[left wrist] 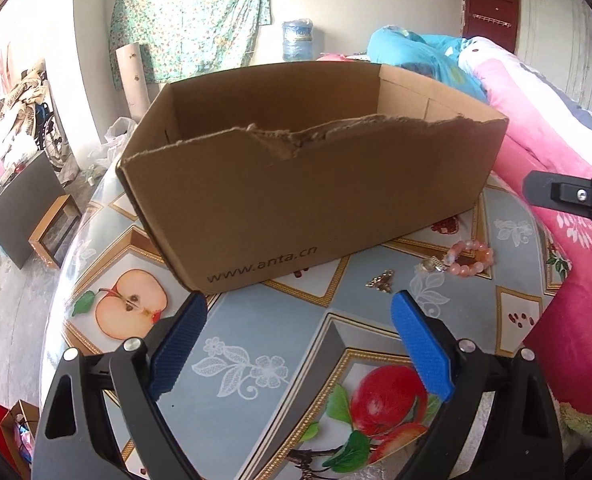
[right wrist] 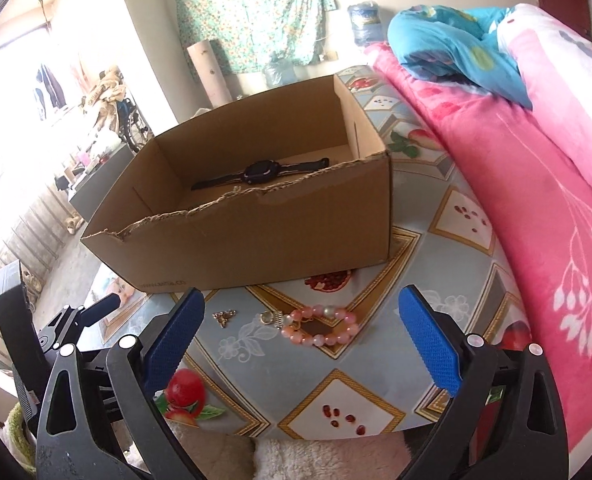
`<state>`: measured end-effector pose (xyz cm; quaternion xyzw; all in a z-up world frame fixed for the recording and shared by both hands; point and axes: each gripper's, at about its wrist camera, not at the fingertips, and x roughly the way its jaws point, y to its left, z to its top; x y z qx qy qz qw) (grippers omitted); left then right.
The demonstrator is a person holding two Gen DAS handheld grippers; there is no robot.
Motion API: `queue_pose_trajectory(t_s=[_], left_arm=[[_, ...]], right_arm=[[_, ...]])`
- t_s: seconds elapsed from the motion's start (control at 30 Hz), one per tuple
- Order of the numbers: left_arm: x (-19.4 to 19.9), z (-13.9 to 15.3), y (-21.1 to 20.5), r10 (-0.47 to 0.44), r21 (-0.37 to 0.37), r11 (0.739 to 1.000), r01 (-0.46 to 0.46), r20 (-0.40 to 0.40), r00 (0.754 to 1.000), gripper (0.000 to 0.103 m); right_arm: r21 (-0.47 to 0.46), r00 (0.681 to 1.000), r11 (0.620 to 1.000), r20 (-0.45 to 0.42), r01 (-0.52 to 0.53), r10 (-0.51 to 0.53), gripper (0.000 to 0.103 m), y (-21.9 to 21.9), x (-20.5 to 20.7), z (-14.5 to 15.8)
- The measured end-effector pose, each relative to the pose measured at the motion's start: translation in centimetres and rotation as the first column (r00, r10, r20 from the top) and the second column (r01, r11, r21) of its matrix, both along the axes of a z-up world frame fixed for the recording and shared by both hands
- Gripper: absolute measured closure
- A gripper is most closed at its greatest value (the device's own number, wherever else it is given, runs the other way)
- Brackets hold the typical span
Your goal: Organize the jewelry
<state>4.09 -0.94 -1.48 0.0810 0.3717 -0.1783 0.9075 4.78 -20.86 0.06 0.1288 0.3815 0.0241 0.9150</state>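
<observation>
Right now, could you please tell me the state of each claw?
Left claw: open, holding nothing, over the table.
Right claw: open, holding nothing, with the bead bracelet lying ahead.

Light: bright daylight, admitted from the left | Glare: left edges blown out to white in both views | Shadow: a soft one is cast right of the cardboard box [right wrist: 256,236] | Distortion: strong fisheye bending, dark corners | Focus: sharp centrally, softened at rims
</observation>
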Motion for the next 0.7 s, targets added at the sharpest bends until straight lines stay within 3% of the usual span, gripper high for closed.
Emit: queue_pose_trajectory(t_s=[0.1,0.27,0.33,0.53,0.7], left_arm=[[-0.8,0.0,-0.9,-0.052,0.005,0.999,0.052,0.018,0.999,0.012],[-1.3,-0.5,-2.7,-0.121,0.047,0.992,0.121,0.012,0.993,0.025],[-1.2,-0.6,-3.2,-0.142,0.054,0.989,0.141,0.008,0.990,0.030],[-0.3,-1.5,-4.8,-0.183,0.075,0.980,0.184,-0.013,0.983,0.046],[0.4,-2.1,-5.2,-0.204,0.079,0.975,0.206,-0.036,0.978,0.057]], right_arm=[[-0.002,1.000,1.000,-0.011,-0.017,0.017,0.015,-0.3,-0.6,-0.9],[0.020,0.996,0.998,-0.058,-0.062,0.063,0.029,0.3,-1.5,-2.9],[0.024,0.996,0.996,-0.033,-0.087,0.088,0.037,0.8,-1.4,-3.2],[-0.133,0.983,0.974,-0.012,-0.182,0.182,0.053,3.2,-0.6,-3.6],[-0.286,0.960,0.918,-0.027,-0.276,0.280,0.064,5.2,0.2,-4.5]])
